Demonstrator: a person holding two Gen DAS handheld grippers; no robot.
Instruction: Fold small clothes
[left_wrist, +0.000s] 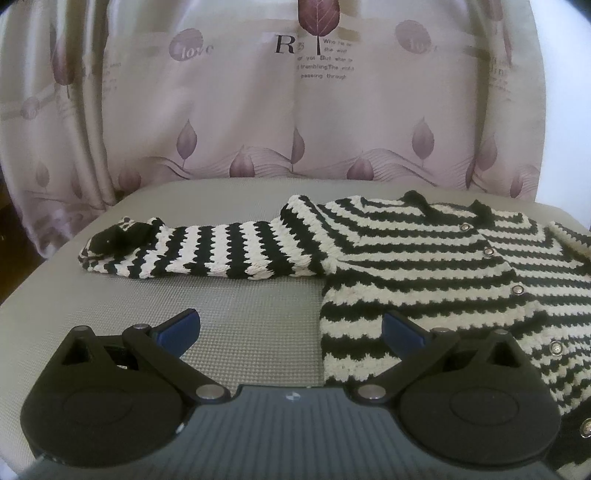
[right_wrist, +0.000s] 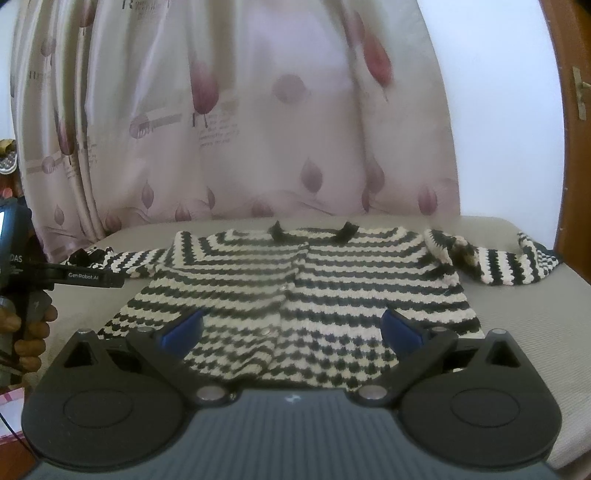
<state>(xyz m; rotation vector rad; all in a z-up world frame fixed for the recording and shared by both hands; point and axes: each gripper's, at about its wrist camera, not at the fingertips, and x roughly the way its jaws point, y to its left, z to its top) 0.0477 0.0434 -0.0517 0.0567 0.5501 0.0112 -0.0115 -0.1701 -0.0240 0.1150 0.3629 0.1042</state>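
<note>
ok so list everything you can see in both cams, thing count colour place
cardigan: 1, black and white stripes, spread flat and buttoned on the table, both sleeves stretched out to the sides
buttons: several, silver, in a row down the cardigan's front
table: 1, grey textured top, under the cardigan
curtain: 1, pale pink with purple leaf print and lettering, behind the table
wall: white, right of the curtain
door frame: brown wood, far right edge
left gripper: 1, black with blue pads, open, above the table at the cardigan's side edge
right gripper: 1, black with blue pads, open, above the cardigan's hem
left hand: 1, gripping the left gripper's handle, far left edge
</note>
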